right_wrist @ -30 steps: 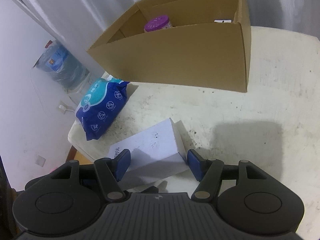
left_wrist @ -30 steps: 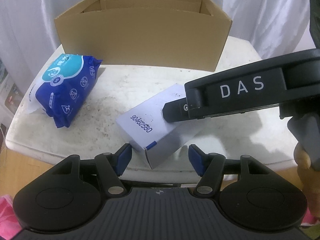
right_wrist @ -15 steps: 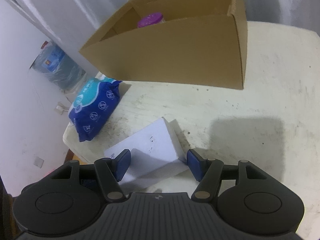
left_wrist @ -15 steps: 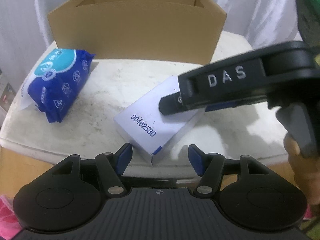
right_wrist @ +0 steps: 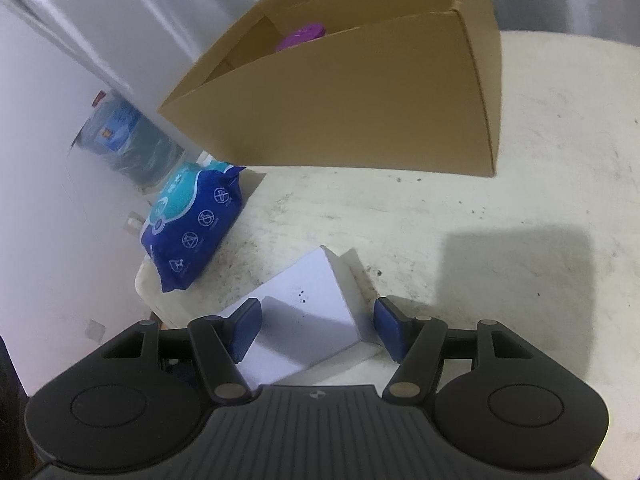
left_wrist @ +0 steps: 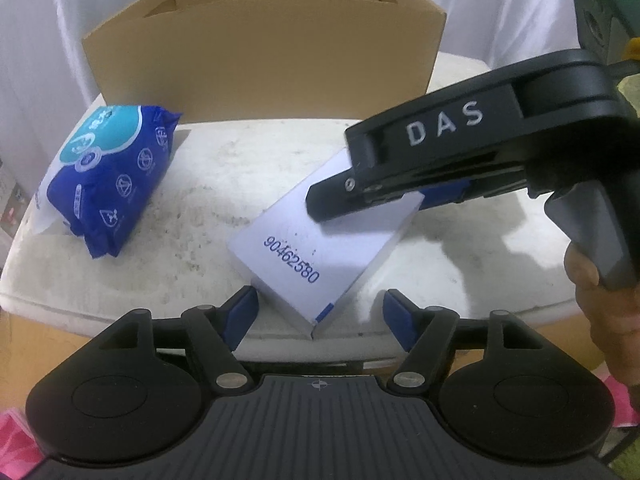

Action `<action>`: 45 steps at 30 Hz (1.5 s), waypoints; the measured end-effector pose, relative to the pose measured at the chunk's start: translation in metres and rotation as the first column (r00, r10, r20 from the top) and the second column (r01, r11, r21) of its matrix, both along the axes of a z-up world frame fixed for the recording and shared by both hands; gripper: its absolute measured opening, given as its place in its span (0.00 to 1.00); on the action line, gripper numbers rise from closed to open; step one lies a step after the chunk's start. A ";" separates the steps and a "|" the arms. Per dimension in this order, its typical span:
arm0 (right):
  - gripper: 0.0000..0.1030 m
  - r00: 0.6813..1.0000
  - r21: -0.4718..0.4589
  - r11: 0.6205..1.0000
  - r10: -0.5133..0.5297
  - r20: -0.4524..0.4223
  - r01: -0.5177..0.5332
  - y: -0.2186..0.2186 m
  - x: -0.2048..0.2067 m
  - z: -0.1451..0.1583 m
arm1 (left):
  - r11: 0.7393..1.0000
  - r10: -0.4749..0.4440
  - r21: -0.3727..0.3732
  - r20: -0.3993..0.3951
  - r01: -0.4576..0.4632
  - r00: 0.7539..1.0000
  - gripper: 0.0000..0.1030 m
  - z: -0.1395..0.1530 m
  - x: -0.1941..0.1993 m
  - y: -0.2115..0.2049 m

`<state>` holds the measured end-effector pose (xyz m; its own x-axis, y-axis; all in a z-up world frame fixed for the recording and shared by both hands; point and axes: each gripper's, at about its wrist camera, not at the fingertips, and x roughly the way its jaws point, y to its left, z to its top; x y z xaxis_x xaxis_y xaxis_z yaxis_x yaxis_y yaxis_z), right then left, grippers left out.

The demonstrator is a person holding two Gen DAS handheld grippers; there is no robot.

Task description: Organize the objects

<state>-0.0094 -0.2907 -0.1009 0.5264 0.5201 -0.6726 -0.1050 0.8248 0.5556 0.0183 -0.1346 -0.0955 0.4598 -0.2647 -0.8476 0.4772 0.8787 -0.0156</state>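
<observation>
A white box [left_wrist: 304, 256] printed with a blue number lies flat on the white table [left_wrist: 224, 184]. Its near corner sits between the blue pads of my left gripper [left_wrist: 318, 312], whose jaws are opening and do not touch it. My right gripper [right_wrist: 316, 324] straddles the far end of the white box [right_wrist: 304, 320], with its pads beside the box edges and not pressing. In the left wrist view its black finger [left_wrist: 360, 184] hovers over the box top. A blue wipes pack [left_wrist: 108, 176] lies to the left.
An open cardboard box [left_wrist: 264, 60] stands at the back of the table, with a purple lid [right_wrist: 300, 36] showing inside. A person's hand [left_wrist: 600, 288] holds the right gripper's handle. A water bottle [right_wrist: 128, 140] stands on the floor beyond the table's left edge.
My left jaws have spread a little wider around the white box's near corner. The right gripper has stayed over the box's far end, and the box still lies on the table.
</observation>
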 end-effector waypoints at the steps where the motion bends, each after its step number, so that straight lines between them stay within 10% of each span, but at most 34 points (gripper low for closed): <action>1: 0.65 1.000 0.002 1.000 0.000 0.000 0.000 0.000 0.000 0.000 | 1.000 0.000 0.003 0.002 0.000 1.000 0.68 0.000 0.000 0.000; 45: 0.70 0.995 -0.082 0.997 -0.006 0.102 0.015 0.020 -0.024 0.036 | 0.995 0.080 -0.062 0.042 -0.077 0.996 0.66 0.028 -0.005 0.012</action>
<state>-0.0335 -0.2706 -0.0652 0.5990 0.4589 -0.6562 -0.1482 0.8688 0.4724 0.0135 -0.1227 -0.0672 0.5178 -0.2762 -0.8097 0.4079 0.9116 -0.0502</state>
